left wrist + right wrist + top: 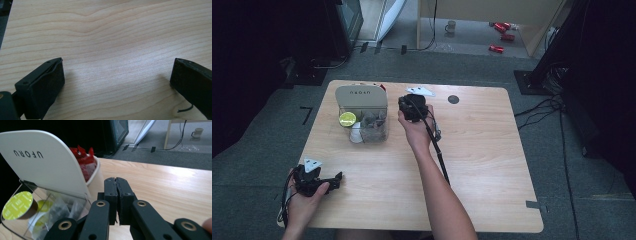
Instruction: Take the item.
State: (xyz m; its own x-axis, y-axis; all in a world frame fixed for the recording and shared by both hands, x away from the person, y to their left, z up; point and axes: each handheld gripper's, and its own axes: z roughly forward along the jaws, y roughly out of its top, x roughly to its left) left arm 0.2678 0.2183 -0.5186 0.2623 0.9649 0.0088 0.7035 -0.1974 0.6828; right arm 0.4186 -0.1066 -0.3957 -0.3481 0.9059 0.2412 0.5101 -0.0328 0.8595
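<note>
- One clear plastic box [373, 126] stands at the far left of the wooden table [482, 165], its white rounded lid [42, 162] raised.
- One green-topped capsule [17, 205] rests at the box's edge; a white tub of red packets [86, 166] sits behind.
- Right gripper [116, 188], just beside the box: jaws pressed together, empty.
- Left gripper [117, 72] low over bare wood grain at the near left corner: jaws wide apart.
</note>
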